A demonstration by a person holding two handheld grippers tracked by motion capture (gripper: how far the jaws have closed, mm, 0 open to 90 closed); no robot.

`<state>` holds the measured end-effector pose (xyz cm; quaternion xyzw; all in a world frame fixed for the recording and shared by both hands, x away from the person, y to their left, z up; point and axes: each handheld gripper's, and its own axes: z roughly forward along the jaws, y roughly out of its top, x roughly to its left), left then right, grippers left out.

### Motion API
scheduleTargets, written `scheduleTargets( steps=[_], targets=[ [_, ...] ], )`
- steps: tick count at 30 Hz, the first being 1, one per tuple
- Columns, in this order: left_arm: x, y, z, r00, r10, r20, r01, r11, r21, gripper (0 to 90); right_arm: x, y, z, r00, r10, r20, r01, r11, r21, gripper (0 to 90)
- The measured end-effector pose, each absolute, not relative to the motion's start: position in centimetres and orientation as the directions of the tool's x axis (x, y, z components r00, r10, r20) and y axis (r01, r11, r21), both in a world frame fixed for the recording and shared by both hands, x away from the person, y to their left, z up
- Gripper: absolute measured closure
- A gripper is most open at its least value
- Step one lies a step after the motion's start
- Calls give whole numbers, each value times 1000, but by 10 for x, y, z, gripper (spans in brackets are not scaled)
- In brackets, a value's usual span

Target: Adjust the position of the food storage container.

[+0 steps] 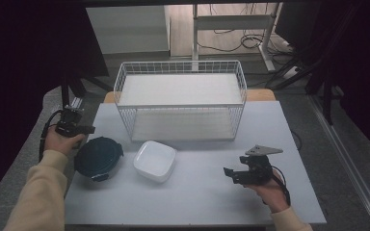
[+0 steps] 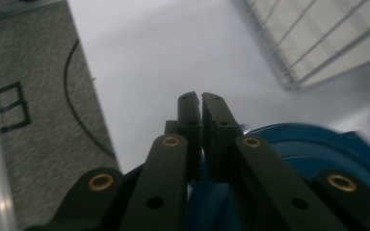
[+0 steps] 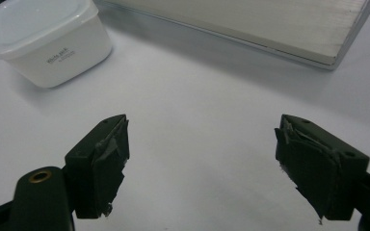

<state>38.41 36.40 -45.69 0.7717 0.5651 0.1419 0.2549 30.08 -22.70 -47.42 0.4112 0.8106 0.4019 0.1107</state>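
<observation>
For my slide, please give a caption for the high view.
Shut left gripper beside a dark blue container; open right gripper apart.

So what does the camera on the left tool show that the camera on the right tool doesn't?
The left gripper view alone: its tool with jaws shut together on nothing, just above the blue round container, plus grey floor with black markings beside the table. The right gripper view alone: its tool with jaws wide apart on nothing, and the white square container, upside down. Both: the white tabletop and part of the white rack.
</observation>
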Motion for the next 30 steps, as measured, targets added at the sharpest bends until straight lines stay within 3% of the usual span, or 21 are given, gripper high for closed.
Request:
scheduleTargets(
  steps=[15,16,20,30],
  targets=[
    [387,362,-476,373,926,-56,807,-293,513,900,303,-227,-480,-632,763,135,585,356,729,191],
    [387,368,-480,357,927,-115,810,-246,532,900,303,-227,-480,-633,763,135,585,357,728,191],
    [386,375,-484,349,921,-174,815,-207,542,900,303,-228,-480,-631,764,134,587,357,727,191],
    [385,375,-484,360,912,-198,821,-208,532,900,303,-228,-480,-630,765,133,587,357,726,191]
  ],
)
